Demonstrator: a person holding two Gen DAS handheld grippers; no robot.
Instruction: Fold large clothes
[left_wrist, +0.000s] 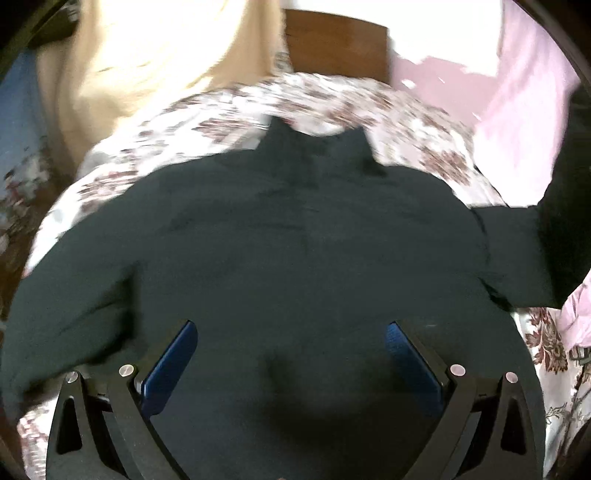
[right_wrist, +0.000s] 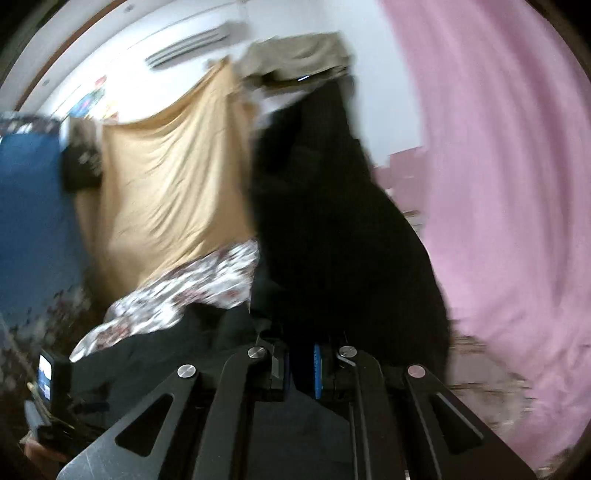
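Dark high-collared garment (left_wrist: 295, 240) spread flat (right sleeve (right_wrist: 332, 221) lifted).

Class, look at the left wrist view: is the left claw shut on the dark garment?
No. The left claw stands wide open above the dark garment, its blue pads apart.

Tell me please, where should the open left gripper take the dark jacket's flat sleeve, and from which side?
Probably at the cuff end of the sleeve that lies spread toward the left edge. The left gripper should come from above: the jacket lies flat on the bedsheet, so only an outer edge can be pinched.
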